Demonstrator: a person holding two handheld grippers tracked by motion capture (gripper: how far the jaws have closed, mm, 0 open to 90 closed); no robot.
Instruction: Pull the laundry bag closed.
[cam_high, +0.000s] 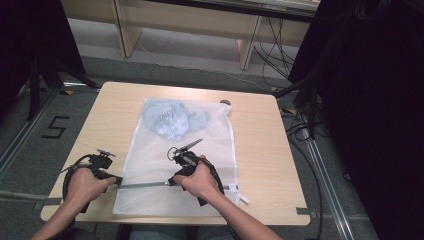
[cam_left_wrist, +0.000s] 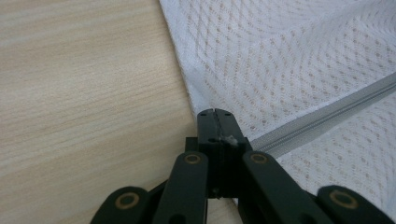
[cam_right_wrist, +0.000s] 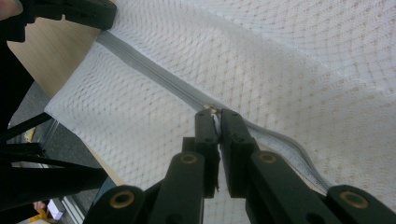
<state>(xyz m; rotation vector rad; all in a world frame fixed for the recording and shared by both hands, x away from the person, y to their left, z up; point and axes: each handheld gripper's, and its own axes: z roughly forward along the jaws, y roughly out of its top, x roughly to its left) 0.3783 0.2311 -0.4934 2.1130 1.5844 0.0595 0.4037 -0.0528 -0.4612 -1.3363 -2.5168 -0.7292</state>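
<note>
A white mesh laundry bag lies flat on the wooden table, with a pale blue garment inside its far end. A grey zipper runs across the bag's near end. My left gripper is shut on the bag's left edge, where the zipper ends; its tip pinches the fabric. My right gripper is shut on the zipper pull, partway along the zipper. The stretch between the two grippers is straight and taut.
A white tag sticks out of the bag's near right corner, and a small dark object sits by its far right corner. The table's front edge is just behind my hands. Cables and black curtains stand to the right.
</note>
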